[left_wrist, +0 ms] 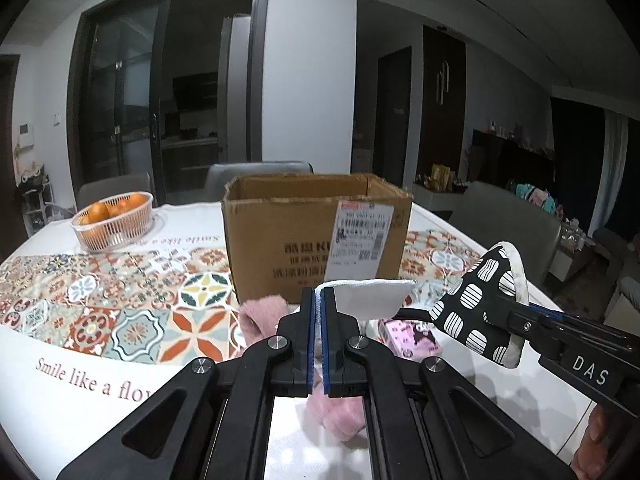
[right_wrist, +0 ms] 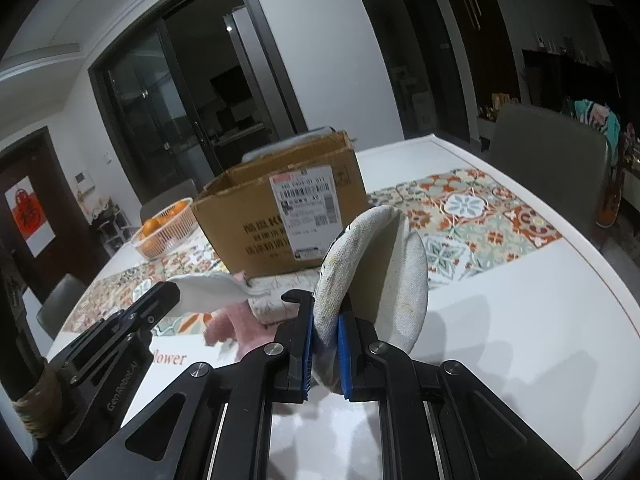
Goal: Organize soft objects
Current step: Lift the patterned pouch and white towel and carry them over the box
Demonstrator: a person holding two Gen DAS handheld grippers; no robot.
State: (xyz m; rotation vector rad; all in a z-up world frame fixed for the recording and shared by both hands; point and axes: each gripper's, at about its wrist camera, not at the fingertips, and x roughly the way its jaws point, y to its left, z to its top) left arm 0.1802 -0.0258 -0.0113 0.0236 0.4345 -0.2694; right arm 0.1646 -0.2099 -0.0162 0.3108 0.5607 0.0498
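Observation:
My left gripper [left_wrist: 319, 300] is shut on a white cloth [left_wrist: 370, 298] and holds it above the table in front of the open cardboard box [left_wrist: 288, 236]. My right gripper [right_wrist: 325, 320] is shut on a black-and-white patterned oven mitt [right_wrist: 380, 276], which also shows in the left wrist view [left_wrist: 482, 306], lifted to the right of the white cloth [right_wrist: 212, 288]. A pink fluffy cloth [left_wrist: 260, 318] lies on the table below the left gripper; it also shows in the right wrist view [right_wrist: 234, 326]. The box [right_wrist: 256, 216] stands just behind.
A basket of oranges [left_wrist: 116, 220] stands at the back left of the table [left_wrist: 80, 380]. A pink printed packet [left_wrist: 412, 338] and a rolled pale floral cloth [right_wrist: 280, 290] lie before the box. Grey chairs [right_wrist: 548, 164] surround the table.

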